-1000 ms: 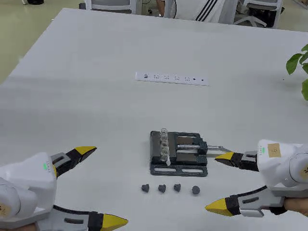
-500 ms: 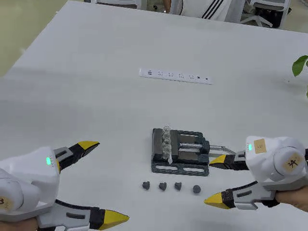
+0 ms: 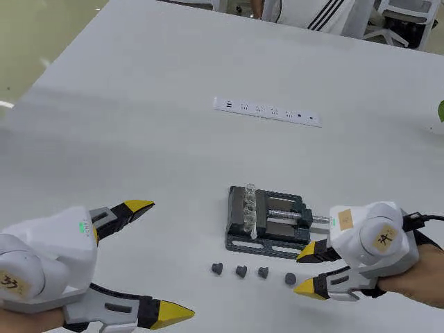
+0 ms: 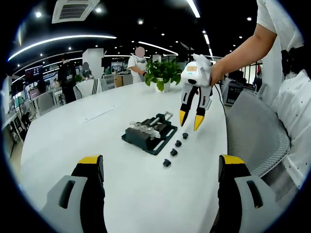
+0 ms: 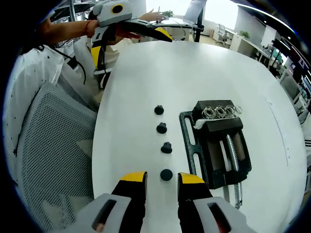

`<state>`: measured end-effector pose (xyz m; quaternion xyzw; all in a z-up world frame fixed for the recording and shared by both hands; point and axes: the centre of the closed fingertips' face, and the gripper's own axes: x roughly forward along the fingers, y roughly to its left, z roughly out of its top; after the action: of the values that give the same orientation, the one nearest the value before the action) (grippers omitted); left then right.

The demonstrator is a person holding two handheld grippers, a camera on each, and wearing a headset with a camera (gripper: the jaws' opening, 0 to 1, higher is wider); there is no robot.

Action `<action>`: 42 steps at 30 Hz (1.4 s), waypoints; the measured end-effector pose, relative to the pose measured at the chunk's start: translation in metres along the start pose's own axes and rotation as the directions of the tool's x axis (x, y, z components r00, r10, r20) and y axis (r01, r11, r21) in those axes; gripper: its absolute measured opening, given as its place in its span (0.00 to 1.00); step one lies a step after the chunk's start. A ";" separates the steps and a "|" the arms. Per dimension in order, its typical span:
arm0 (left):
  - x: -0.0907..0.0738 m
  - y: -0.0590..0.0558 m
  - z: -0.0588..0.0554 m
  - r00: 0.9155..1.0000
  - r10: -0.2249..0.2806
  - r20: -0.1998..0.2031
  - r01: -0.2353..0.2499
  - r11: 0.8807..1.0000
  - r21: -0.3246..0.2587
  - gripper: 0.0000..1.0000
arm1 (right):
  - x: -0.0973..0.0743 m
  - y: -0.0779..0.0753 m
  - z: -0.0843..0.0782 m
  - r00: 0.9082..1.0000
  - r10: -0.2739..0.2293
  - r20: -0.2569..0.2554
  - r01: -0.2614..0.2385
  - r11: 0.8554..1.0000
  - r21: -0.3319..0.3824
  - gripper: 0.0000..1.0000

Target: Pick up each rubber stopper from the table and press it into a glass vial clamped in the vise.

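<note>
Fingers [image 5: 133, 180] of right gripper [image 3: 303, 271] straddle stopper [image 5: 166, 174], seemingly apart.

open-plan office, with mesh chair [image 5: 53, 136], ceiling strip lights [image 4: 63, 41], potted plant [image 4: 163, 73].

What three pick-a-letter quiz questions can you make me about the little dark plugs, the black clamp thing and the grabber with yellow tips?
1. Where do the small dark rubber stoppers lie?
A. In a row on the white table, in front of the black metal vise
B. In a bowl
C. On the floor

2. How many stoppers are there?
A. Two
B. Four
C. Seven

3. How is the yellow-tipped right gripper?
A. Shut on a stopper
B. Open, holding nothing
C. Shut tight and empty

Answers: 1 A, the head view shows them lined up on the table before the vise. 2 B, four can be counted in the row. 3 B, its jaws stand apart and the nearest stopper lies loose just ahead of the tips.
</note>
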<state>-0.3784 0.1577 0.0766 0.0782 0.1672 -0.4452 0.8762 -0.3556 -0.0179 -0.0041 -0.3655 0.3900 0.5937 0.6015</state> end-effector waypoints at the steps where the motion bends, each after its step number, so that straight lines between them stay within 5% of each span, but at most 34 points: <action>1: 0.000 0.000 -0.001 1.000 0.002 0.001 -0.002 1.000 -0.001 0.98 | 0.004 -0.001 -0.001 1.000 0.006 -0.011 -0.006 1.000 -0.007 0.20; 19: 0.000 0.002 -0.004 1.000 0.007 0.009 -0.007 1.000 -0.019 0.97 | 0.019 -0.004 -0.008 0.992 0.043 -0.117 -0.052 0.996 -0.070 0.12; 42: -0.001 0.005 0.000 1.000 0.013 0.029 -0.012 0.999 -0.034 0.96 | 0.023 -0.006 -0.009 0.989 0.051 -0.141 -0.066 0.992 -0.104 0.07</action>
<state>-0.3753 0.1611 0.0767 0.0578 0.1616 -0.4379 0.8825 -0.3506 -0.0162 -0.0289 -0.4262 0.4082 0.6047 0.5348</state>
